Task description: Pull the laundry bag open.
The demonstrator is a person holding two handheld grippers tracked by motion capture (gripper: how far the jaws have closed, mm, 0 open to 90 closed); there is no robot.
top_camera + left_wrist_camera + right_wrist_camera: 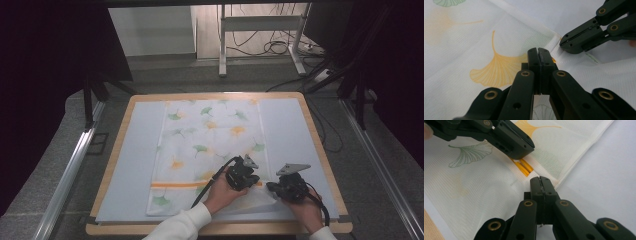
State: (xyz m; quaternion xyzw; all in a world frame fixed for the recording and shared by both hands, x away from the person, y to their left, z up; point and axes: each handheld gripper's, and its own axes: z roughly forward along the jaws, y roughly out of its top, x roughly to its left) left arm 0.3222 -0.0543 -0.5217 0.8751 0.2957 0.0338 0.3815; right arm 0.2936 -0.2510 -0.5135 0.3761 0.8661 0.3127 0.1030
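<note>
Two black hand-held grippers work at the near right corner of a white cloth (210, 145) printed with green and orange ginkgo leaves. Left gripper (243, 175) sits over the cloth beside an orange stripe (177, 184) that crosses its near end; in the left gripper view its jaws are pressed together with no gap, low over the fabric by the hem, but whether cloth is pinched between them cannot be told. Right gripper (272, 188) lies just to the right, its tip at the cloth's right edge; in the right gripper view its jaws are likewise closed tight at the hem, and a grip on the fabric cannot be confirmed. The near right corner of the cloth is folded over, showing a plain underside. The person's left hand (220, 194), in a white sleeve (182, 225), reaches in from the bottom; the right hand (307, 212) comes in at the lower right. No writing or brand is legible anywhere. The cloth lies flat on a pale blue mat (135, 150) covering a wooden table (320, 150). Farther off, cables (272, 47) lie on the floor.
</note>
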